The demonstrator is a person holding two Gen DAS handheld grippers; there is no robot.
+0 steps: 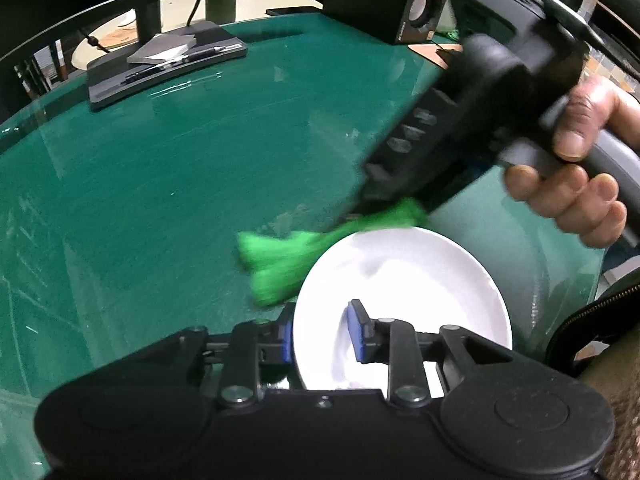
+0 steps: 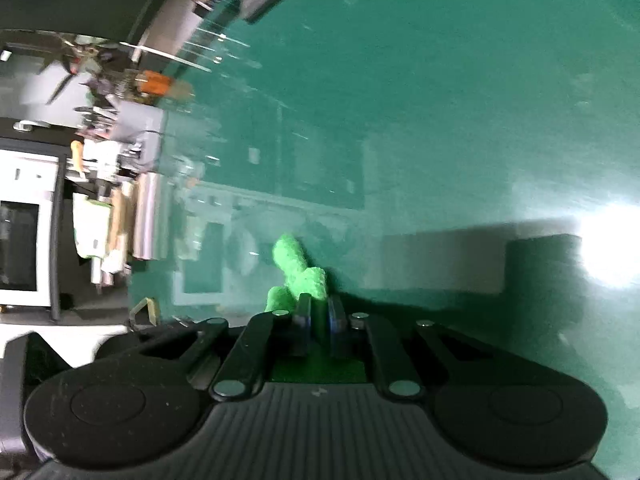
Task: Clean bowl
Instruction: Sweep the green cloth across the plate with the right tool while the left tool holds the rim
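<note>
A white bowl [image 1: 416,276] sits on the green glass table [image 1: 180,184] near its front right. My left gripper [image 1: 320,336] is shut on the bowl's near left rim, one blue pad inside the bowl and one outside. My right gripper [image 1: 360,212] comes in from the upper right, held by a hand [image 1: 576,176], and is shut on a bright green cloth [image 1: 288,264]. The cloth hangs over the bowl's far left rim and onto the table. In the right wrist view the cloth [image 2: 298,272] sticks out from between the shut fingers of the right gripper [image 2: 319,316].
A black monitor stand [image 1: 168,64] with a notepad and pens stands at the back left. A speaker [image 1: 404,0] and dark gear stand at the back right. A black bag [image 1: 592,320] lies by the table's right edge.
</note>
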